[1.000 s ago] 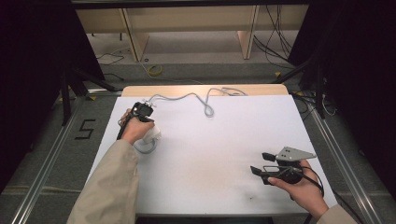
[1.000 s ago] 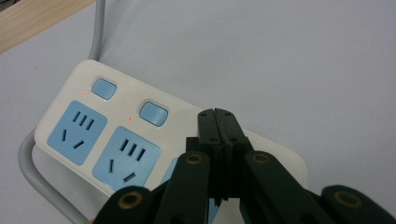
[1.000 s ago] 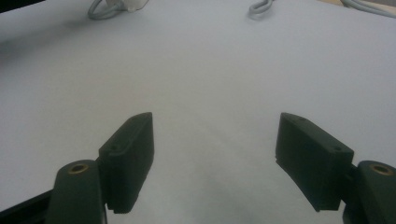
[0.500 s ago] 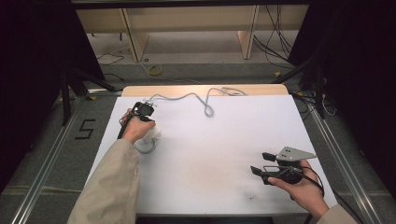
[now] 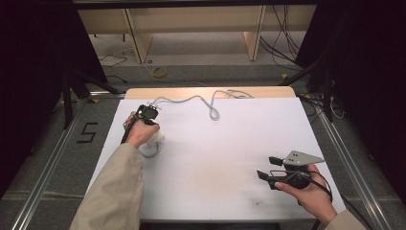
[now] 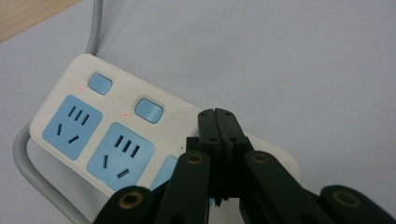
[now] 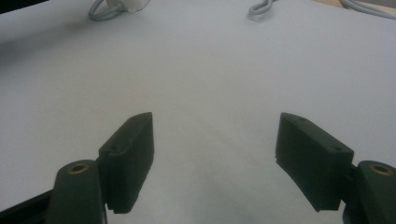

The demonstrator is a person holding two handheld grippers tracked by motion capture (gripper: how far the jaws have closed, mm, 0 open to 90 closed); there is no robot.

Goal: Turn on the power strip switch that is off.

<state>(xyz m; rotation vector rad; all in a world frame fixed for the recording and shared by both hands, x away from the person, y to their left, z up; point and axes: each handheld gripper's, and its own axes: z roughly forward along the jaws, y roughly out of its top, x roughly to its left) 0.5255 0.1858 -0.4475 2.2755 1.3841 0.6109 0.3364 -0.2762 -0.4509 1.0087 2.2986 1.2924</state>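
The white power strip [image 6: 140, 144] lies near the left edge of the white table [image 5: 230, 158], its grey cord [image 5: 201, 100] looping toward the far edge. The left gripper [image 6: 218, 122] stands over it, jaws pressed together with nothing between them, tips at the strip's top beside a blue switch [image 6: 148, 110]. The right gripper [image 7: 215, 154] rests near the right front corner, jaws spread wide over bare table, well apart from the strip.

left hand-held gripper [image 6: 218, 122] jaws together; right hand-held gripper [image 7: 215, 158] jaws apart.
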